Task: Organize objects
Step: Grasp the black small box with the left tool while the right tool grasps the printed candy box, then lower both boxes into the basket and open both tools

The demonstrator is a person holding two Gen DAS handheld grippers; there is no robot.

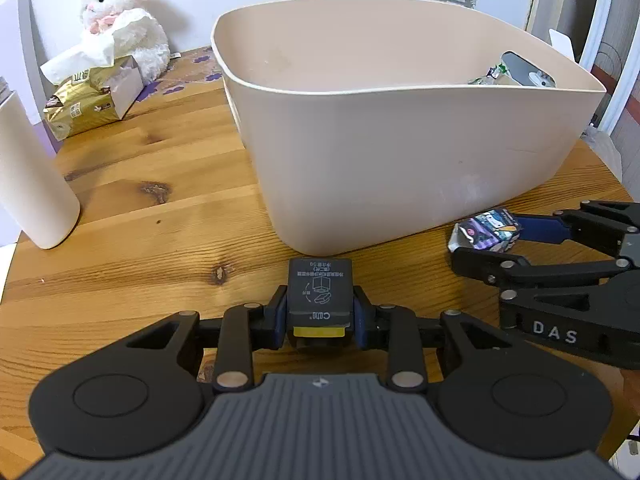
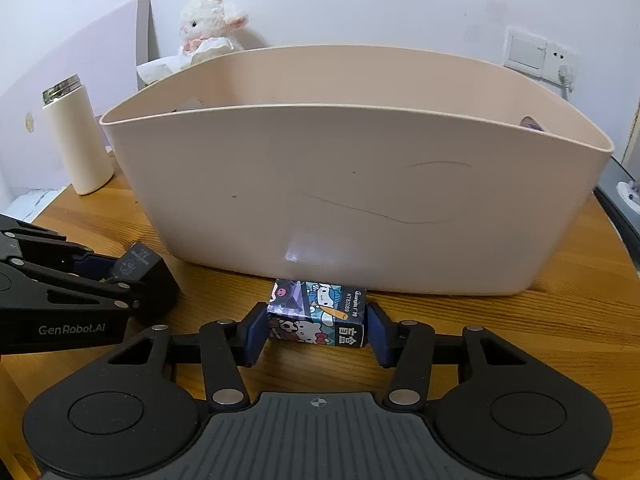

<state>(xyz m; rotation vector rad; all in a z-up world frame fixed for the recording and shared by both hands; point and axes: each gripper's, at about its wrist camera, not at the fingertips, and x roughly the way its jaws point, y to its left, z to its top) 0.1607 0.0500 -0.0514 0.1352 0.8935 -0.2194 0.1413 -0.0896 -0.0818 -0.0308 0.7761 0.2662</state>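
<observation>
A small black box (image 1: 320, 292) with white printing and a yellow strip at its near end is clamped between the blue pads of the left gripper (image 1: 320, 312), whose jaws are closed narrowly on the box's two sides. Directly ahead of those jaws the near wall of a large beige plastic tub (image 1: 400, 152) is seen standing on the wooden table (image 1: 152, 216). A small cartoon-printed box (image 2: 318, 314) is gripped between the pads of the right gripper (image 2: 318, 326), its jaws drawn in against the box's ends; whether the box rests on the table cannot be told. Just beyond these jaws the tub's wall rises. Some items are visible inside the tub, toward the far right of the left jaws. Well to the left of both pairs of jaws a cream bottle (image 2: 78, 140) is stood upright, and farther off a plush lamb (image 1: 124, 12) and a tissue pack (image 1: 88, 96) are seen.
</observation>
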